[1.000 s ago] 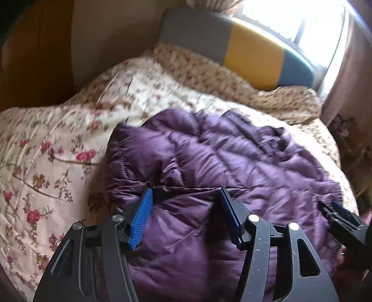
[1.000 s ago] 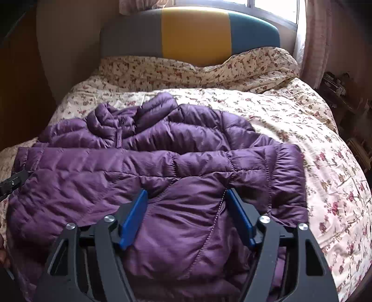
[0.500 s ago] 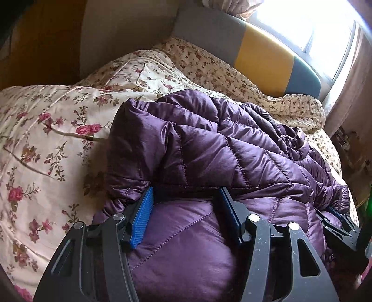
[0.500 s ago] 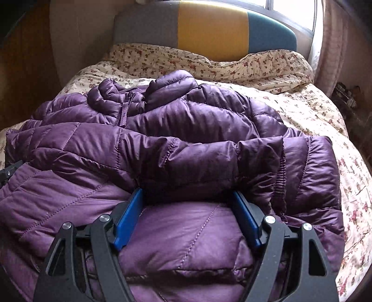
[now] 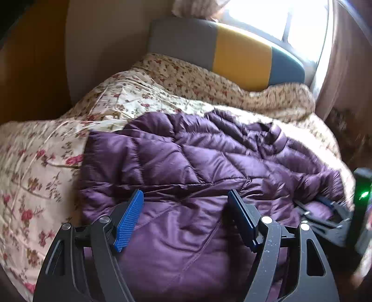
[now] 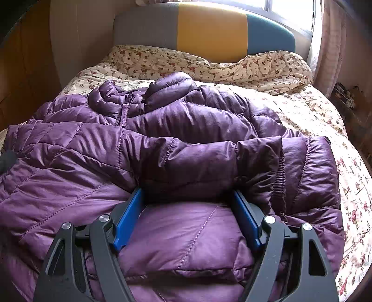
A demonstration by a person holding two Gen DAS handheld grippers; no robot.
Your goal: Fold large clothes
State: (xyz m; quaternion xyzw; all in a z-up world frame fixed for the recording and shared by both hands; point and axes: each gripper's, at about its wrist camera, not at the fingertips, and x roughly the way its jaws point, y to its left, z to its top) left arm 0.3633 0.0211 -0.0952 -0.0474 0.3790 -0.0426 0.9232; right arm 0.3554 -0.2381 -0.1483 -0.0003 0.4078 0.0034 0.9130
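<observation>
Centrally on floral quilted bedspread (image 6: 302,111), puffy purple quilted down jacket (image 6: 186,130), likely light, soft and slippery, best gripped at stitched hem; left gripper (image 5: 186,199) and right gripper (image 6: 187,197) fingers spread wide astride near fold.

Left wrist view: low over the jacket's (image 5: 186,167) left edge, close, facing the headboard (image 5: 241,65) and angled rightward.
Right wrist view: low over the jacket's (image 6: 186,151) near right part, close, facing the headboard (image 6: 211,32) squarely.
Shared: jacket, quilt (image 5: 46,148) (image 6: 302,102), headboard, window (image 5: 279,27) (image 6: 290,11).
</observation>
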